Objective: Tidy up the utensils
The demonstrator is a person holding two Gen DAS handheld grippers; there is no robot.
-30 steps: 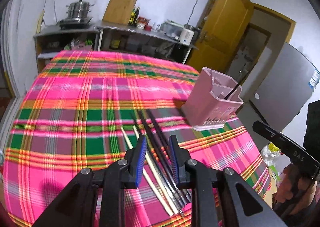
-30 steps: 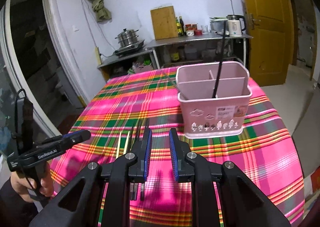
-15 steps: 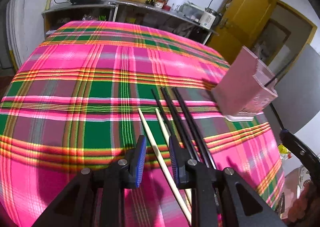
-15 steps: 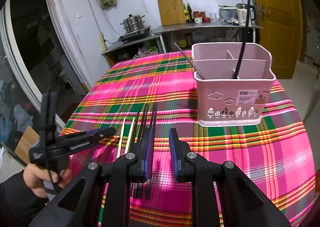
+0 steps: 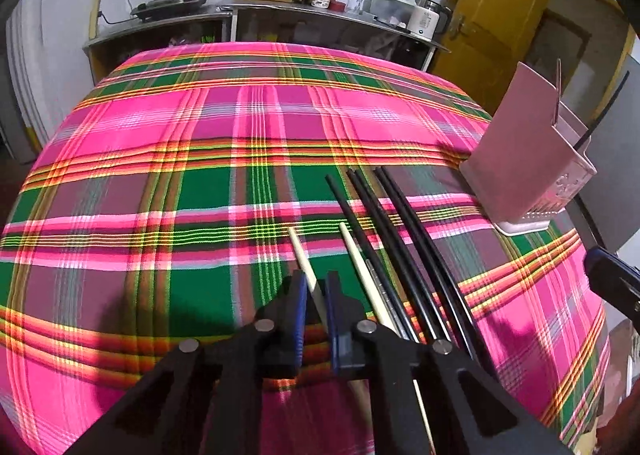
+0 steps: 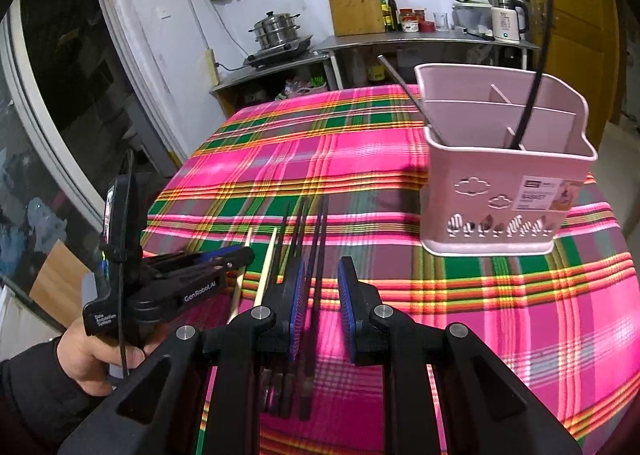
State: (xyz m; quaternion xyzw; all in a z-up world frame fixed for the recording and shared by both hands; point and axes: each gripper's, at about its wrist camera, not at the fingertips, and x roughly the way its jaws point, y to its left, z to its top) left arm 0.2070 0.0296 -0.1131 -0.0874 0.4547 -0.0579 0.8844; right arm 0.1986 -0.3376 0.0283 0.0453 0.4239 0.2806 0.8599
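Observation:
Two pale wooden chopsticks and several black chopsticks (image 5: pixel 400 223) lie side by side on the plaid tablecloth. My left gripper (image 5: pixel 316 287) is low over them, its jaws closing with the leftmost wooden chopstick (image 5: pixel 298 245) pinched between the blue pads. The other wooden chopstick (image 5: pixel 354 251) lies free just right of it. In the right wrist view my right gripper (image 6: pixel 320 275) hangs open above the black chopsticks (image 6: pixel 320 223), one of which runs under the gap. The pink divided holder (image 6: pixel 500 175) stands at the right, with a black chopstick (image 6: pixel 536 75) and a metal one (image 6: pixel 404 83) in it.
The plaid-covered table (image 5: pixel 200 143) drops off just beyond the holder (image 5: pixel 520 159) on the right. A hand in a dark sleeve (image 6: pixel 80 351) holds the left gripper (image 6: pixel 240 257) at the table's left edge. A steel counter (image 6: pixel 360 43) with pot, board and kettle stands behind.
The left gripper sank to the cloth and its jaws narrowed from a wide gap onto the leftmost wooden chopstick. The right gripper came down and closer to the black chopsticks, still equally open.

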